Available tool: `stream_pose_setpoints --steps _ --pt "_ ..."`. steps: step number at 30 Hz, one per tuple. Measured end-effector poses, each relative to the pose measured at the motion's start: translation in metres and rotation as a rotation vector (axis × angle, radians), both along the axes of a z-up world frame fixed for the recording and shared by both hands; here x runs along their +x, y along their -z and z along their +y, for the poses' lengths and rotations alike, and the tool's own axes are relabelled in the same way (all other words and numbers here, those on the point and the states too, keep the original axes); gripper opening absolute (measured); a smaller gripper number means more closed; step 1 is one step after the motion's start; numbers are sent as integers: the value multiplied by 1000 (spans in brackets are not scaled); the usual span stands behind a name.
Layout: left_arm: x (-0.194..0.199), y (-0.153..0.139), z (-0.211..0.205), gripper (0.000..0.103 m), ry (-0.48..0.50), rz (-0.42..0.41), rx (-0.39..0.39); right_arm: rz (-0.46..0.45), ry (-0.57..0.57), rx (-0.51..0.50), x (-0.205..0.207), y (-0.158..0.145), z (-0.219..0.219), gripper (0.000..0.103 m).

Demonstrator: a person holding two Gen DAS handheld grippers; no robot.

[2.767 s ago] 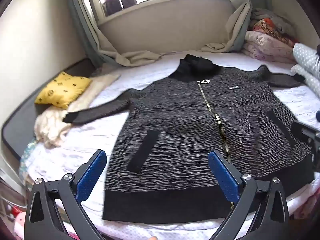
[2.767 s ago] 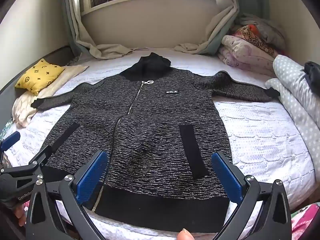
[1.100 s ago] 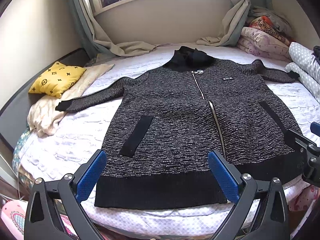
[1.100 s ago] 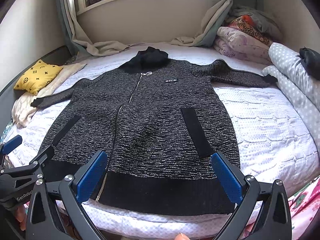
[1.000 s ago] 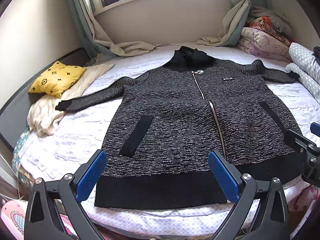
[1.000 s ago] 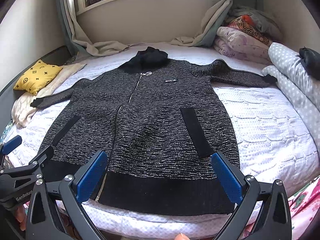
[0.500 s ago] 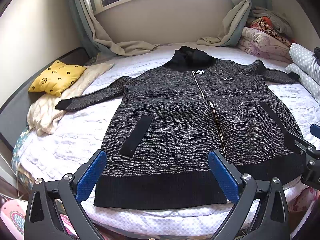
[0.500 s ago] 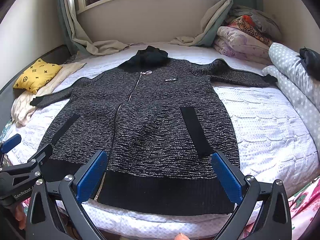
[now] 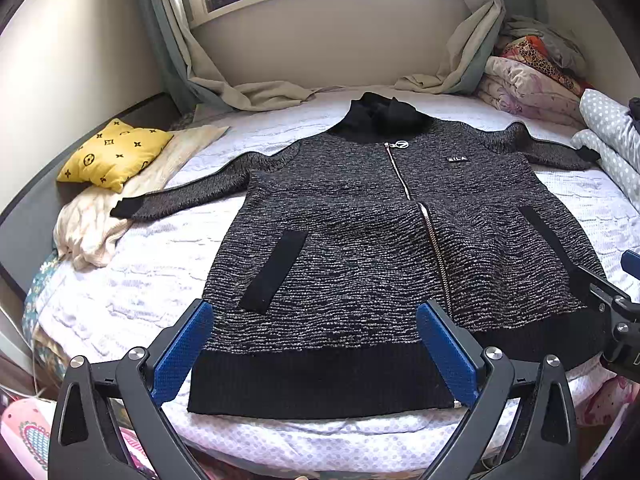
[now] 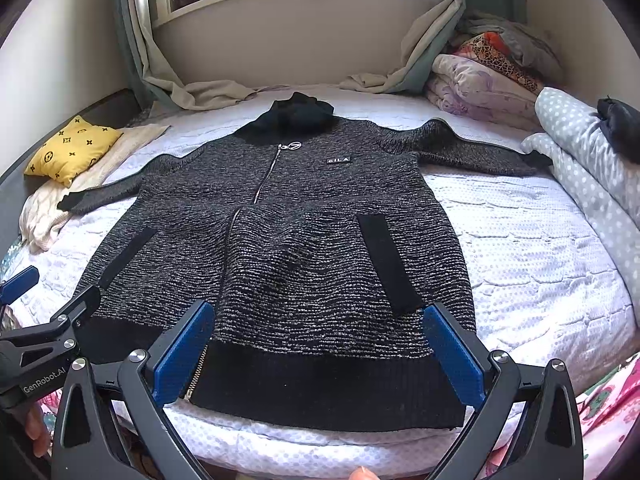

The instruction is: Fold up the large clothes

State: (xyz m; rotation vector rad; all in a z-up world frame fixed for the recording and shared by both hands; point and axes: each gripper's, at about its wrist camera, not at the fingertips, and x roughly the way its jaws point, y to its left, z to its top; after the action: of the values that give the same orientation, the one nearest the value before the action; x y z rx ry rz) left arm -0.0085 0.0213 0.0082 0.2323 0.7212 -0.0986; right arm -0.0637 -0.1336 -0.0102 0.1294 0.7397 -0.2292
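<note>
One long grey-black marled knit zip cardigan, flat on the white quilted bed, soft and heavy; I'd pinch sleeve cuffs, left gripper and right gripper gaping empty

"GenRobot.AI" on left gripper, jacket badge unreadable

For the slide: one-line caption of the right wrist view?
Open right gripper poised above the hem of a zipped grey-black knit jacket spread flat on the bed.
</note>
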Motion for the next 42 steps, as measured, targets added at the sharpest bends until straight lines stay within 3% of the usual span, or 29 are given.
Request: stream_pose_setpoints --steps 11,16,22,30,34,42 --pt "3 1 4 103 -15 16 -8 6 0 4 -2 1 -3 103" --pt "9 -2 11 103 -3 47 -68 18 -26 38 1 -1 -6 103" --pt "26 -12 28 103 -73 57 -121 32 -76 68 12 -12 -6 103" --pt "58 -19 50 103 -137 74 -139 41 -108 39 50 -28 -16 103" --pt "79 -22 59 103 -177 74 -110 24 -124 21 75 -43 -22 103" --pt "150 -33 94 103 -240 134 -144 -44 -177 -81 134 -78 -22 103"
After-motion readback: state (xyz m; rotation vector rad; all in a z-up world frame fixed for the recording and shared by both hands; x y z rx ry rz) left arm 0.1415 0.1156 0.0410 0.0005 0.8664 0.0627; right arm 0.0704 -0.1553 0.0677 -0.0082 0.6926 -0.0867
